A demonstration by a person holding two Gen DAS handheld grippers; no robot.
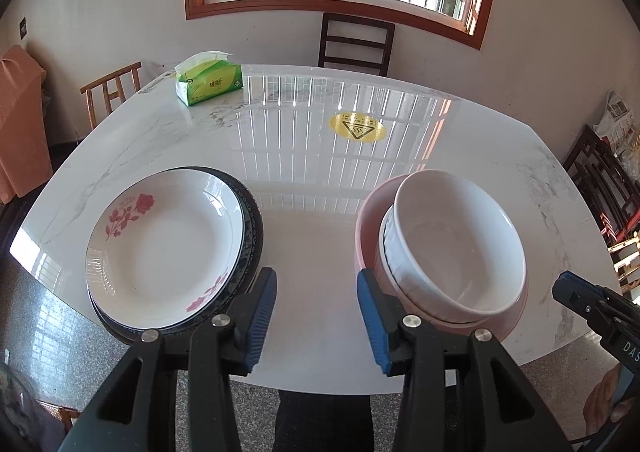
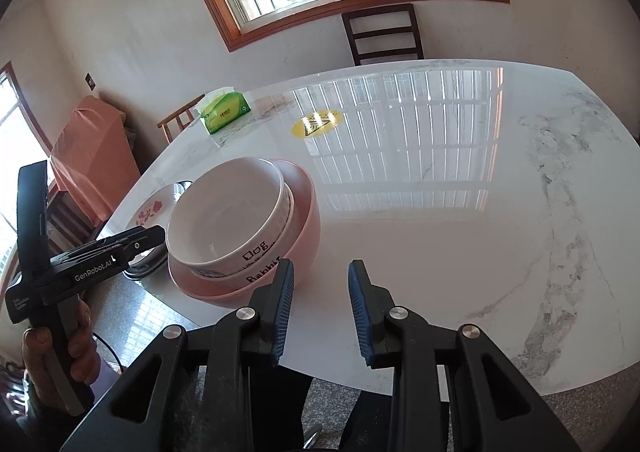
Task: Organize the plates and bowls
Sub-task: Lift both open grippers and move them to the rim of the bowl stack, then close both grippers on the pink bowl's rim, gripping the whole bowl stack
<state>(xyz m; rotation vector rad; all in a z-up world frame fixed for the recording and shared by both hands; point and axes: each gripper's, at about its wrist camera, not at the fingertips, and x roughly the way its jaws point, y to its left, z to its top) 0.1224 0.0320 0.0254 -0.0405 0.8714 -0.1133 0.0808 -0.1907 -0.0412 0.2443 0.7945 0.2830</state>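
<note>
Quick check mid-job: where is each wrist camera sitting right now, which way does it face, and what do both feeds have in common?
Left wrist: on the left gripper, above the table's near edge, facing the window; rose plate on a dark plate left, bowl stack right; right gripper shows at right.
Right wrist: on the right gripper, beside the bowl stack, facing the table; left gripper and hand show.
Shared: bowls, rose plate, tissue pack, yellow sticker.
</note>
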